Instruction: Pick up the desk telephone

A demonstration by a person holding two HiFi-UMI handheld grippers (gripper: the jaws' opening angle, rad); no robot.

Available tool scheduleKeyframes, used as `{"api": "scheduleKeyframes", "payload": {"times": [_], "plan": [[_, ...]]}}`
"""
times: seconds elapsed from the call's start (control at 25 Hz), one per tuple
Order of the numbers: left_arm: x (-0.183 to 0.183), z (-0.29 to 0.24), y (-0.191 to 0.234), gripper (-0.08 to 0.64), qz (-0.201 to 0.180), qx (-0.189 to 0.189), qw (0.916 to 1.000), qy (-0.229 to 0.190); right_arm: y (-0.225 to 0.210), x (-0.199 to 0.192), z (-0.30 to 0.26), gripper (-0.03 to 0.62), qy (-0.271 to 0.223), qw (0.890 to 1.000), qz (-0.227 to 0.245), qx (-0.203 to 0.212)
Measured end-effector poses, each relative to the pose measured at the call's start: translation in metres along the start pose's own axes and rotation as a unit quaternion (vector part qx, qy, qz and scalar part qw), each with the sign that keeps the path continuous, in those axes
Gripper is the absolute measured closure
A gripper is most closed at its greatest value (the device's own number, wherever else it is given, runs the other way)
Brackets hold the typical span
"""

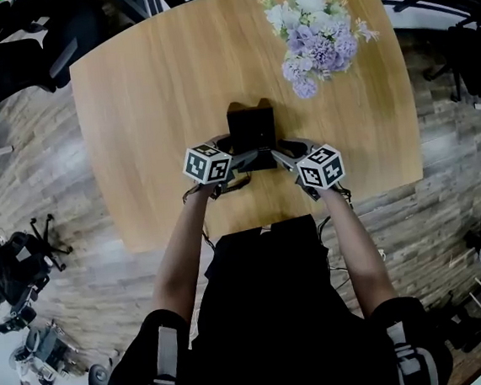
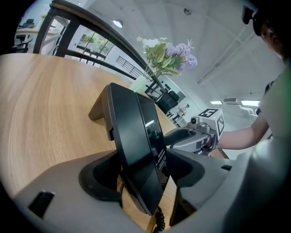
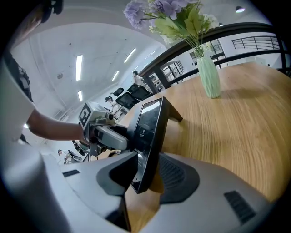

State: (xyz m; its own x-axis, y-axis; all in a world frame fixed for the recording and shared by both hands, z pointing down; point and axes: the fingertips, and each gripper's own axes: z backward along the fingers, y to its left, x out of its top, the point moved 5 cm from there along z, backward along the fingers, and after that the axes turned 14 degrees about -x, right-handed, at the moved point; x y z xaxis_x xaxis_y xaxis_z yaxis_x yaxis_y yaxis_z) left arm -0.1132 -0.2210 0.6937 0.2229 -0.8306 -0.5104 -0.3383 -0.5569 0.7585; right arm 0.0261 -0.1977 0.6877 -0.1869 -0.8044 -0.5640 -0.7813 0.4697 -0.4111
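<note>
A black desk telephone [image 1: 251,131] stands on its rear stand near the front middle of the wooden table [image 1: 148,112]. My left gripper [image 1: 239,157] reaches in from its left side and my right gripper [image 1: 277,152] from its right. In the left gripper view the phone's edge [image 2: 136,150] stands between the open jaws of the left gripper [image 2: 141,177], with bare wood showing beside it. In the right gripper view the phone [image 3: 148,136] sits likewise inside the right gripper [image 3: 145,175], a strip of wood showing between it and the right-hand pad. A coiled cord [image 2: 159,220] hangs below.
A pale green vase of purple and white flowers [image 1: 313,28] stands at the table's far right, behind the phone. Office chairs [image 1: 7,57] and wheeled bases [image 1: 15,268] stand on the wood-look floor around the table. The person's torso is at the near edge.
</note>
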Motion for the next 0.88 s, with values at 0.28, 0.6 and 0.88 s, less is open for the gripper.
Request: {"api": "scheduleKeyframes", "payload": {"times": [0.28,0.6,0.88], "plan": [[-0.002,-0.005,0.003,0.27,0.009,-0.005,0.9999,0.006,0.001,0.003,-0.009,0.456,0.004,1.0,0.0,0.01],[-0.003,-0.013,0.006,0.27,0.005,-0.009,0.9997,0.02,-0.001,0.004,-0.016,0.451,0.007,1.0,-0.011,0.028],[-0.004,-0.019,0.009,0.268,0.01,-0.022,0.9995,0.022,-0.003,0.003,-0.019,0.444,0.001,0.999,-0.02,0.044]]}}
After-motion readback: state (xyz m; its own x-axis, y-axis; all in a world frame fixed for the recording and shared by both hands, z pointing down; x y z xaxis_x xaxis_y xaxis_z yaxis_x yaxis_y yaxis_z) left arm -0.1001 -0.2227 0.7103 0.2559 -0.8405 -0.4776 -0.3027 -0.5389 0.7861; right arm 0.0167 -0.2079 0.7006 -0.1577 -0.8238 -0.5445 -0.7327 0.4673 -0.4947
